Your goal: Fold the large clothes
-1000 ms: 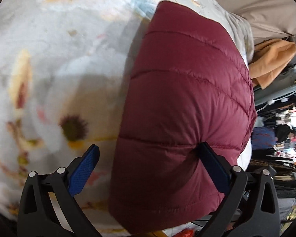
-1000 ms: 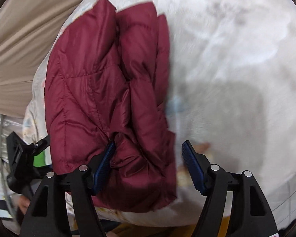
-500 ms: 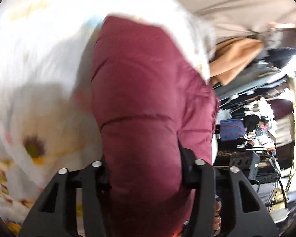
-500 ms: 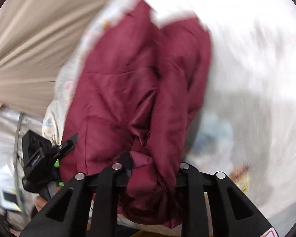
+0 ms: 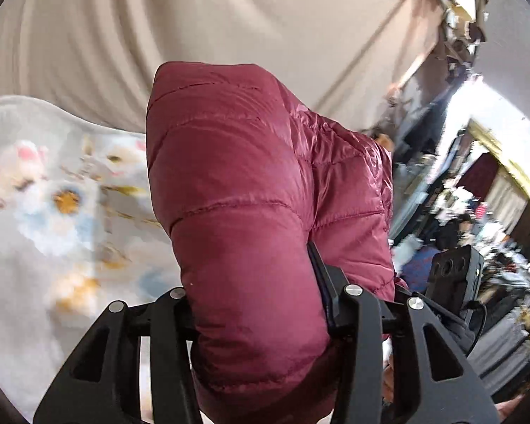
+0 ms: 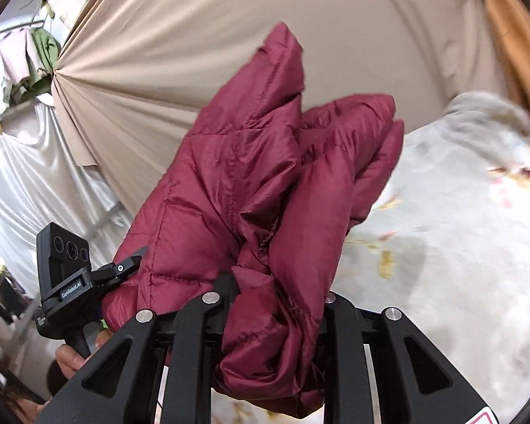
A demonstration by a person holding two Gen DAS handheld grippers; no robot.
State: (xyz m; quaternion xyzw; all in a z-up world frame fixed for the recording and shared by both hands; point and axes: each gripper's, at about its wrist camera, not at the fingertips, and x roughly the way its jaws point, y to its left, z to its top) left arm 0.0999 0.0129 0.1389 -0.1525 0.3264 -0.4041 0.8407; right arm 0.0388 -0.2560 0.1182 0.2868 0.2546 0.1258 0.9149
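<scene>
Jacket [image 5: 236,212], dark red quilted puffer, is lifted off the bed and held up in the air by both grippers, w/ beige curtain [image 5: 194,17] behind it.

Left gripper [image 5: 254,304]: jaws pressed in on a thick padded fold of the jacket, fabric bulging out above and below the grip. One blue pad edge shows on the rt side, tight against the cloth; the other is buried under fabric. From here the jacket rises as a rounded, stitched bulk, upper part bending over toward the rt.

Right gripper [image 6: 272,304]: also clamped on the jacket [image 6: 251,190], a crumpled bunch of layers squeezed between the jaws, loose end hanging down below them. Above the grip the fabric fans out in several folds, one pointed corner sticking up at top, two rounded edges leaning rt.

Bed cover [image 5: 53,212], white/grey w/ blurred floral print, lies below and to the left in left wrist view; in right wrist view it [image 6: 459,212] sits to the rt, under the jacket's hanging folds. Jacket not touching it as far as visible.

Right wrist view also catches the other gripper's camera block [image 6: 63,268] at lower left, right beside the jacket's edge, and a hand [image 6: 74,357] under it. Orange cloth [image 6: 505,35] hangs at upper rt. Cluttered room at rt of left view, too blurred to make out.
</scene>
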